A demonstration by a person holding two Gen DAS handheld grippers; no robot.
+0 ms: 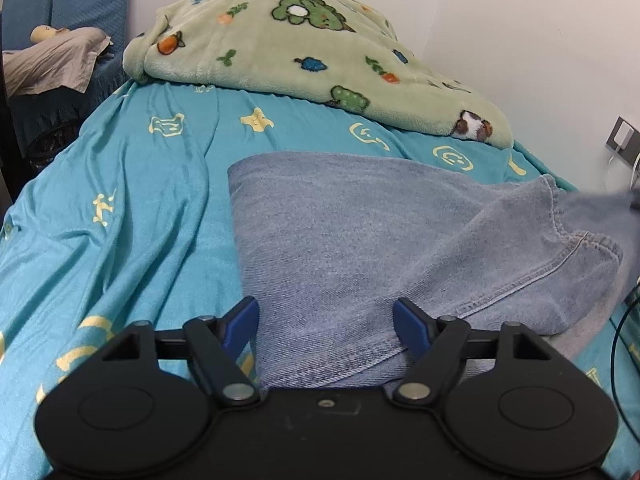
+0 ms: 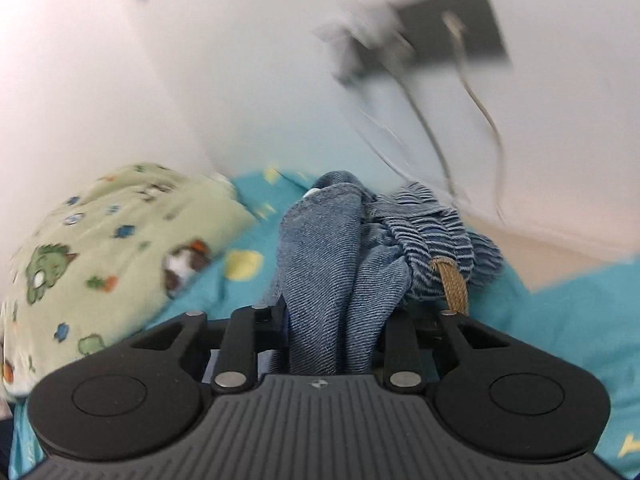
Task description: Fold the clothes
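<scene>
- Here, we see the denim garment (image 1: 360, 240) spread at frame centre on the teal bedsheet (image 1: 120, 200), its waistband bunched up at lower centre of the right view.
- The right gripper (image 2: 332, 332) clamps that bunch, we judge to carry it over.
- The left gripper (image 1: 326, 316), angled downward, straddles the denim edge with jaws apart.

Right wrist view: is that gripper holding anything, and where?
Yes. The right gripper is clamped on bunched blue denim jeans, near their striped elastic waistband.

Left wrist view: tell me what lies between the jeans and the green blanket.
Only a bare strip of the teal bedsheet separates the jeans from the green blanket, shown in the left wrist view.
</scene>
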